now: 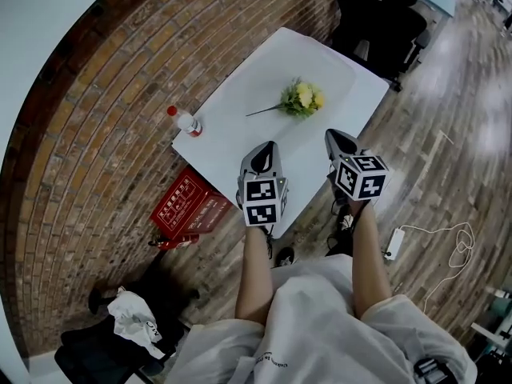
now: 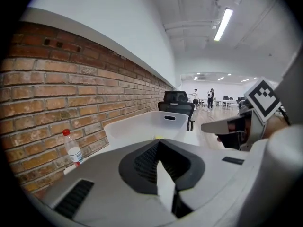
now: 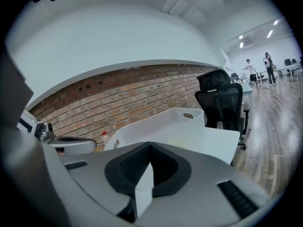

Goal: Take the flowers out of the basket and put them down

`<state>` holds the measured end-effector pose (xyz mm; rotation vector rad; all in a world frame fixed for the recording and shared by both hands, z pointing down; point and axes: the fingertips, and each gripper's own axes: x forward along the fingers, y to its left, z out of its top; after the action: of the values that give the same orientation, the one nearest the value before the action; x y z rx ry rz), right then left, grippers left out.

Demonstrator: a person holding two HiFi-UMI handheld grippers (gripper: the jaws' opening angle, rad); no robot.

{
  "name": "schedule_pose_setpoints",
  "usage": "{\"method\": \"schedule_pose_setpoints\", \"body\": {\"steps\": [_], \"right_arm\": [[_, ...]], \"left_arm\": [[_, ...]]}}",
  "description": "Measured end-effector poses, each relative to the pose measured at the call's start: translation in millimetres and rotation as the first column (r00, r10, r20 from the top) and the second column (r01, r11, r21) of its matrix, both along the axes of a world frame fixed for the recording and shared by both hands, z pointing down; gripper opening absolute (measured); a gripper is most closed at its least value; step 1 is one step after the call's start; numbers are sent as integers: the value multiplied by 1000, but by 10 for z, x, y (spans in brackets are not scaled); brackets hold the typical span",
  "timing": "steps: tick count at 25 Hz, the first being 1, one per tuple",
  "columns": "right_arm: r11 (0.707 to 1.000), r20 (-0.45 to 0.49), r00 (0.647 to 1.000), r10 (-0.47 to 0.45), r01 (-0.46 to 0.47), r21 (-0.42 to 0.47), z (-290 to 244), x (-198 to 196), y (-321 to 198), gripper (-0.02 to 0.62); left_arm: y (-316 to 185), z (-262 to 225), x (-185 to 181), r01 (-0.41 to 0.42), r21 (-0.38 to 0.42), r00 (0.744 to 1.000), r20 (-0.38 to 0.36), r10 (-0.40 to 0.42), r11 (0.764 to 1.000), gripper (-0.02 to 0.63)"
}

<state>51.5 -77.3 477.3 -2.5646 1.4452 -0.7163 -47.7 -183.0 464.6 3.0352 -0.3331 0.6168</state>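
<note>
Left gripper (image 1: 264,154): jaws pressed together with nothing between them; held out over the near edge of the table, marker cube towards the person.
Right gripper (image 1: 339,142): jaws also pressed together and empty; held level with the left gripper and apart from it, to its right.
Flowers (image 1: 302,98): a small yellow and green bunch with a thin stem pointing left, lying ahead of both grippers, roughly midway between their lines and well beyond the tips. In the left gripper view only a yellow speck shows just over the basket's near rim.
Basket (image 2: 142,126): white, with a handle slot in its far wall; it stands straight ahead of the left gripper's jaws and ahead and a little left of the right gripper's jaws. Neither gripper touches it.
Table (image 1: 320,178): white; its near edge lies under and between the two grippers. From above, the basket's outline cannot be told apart from it.
Bottle (image 1: 186,122): clear with a red cap, upright at the table's corner by the brick wall (image 1: 104,94), ahead and left of the left gripper.
Office chair (image 1: 380,18): black, beyond the table's far end, ahead and right of the right gripper.
Red crate (image 1: 190,210): on the floor to the left of the left gripper.
</note>
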Motion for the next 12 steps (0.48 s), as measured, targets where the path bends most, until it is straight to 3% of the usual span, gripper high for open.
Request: {"method": "schedule_pose_setpoints", "body": {"steps": [12], "right_arm": [[995,-6,994,-105,105,2,-119,557,-37,8]], "left_arm": [[-76,29,377,131,6,991,31,-131,991,25]]}}
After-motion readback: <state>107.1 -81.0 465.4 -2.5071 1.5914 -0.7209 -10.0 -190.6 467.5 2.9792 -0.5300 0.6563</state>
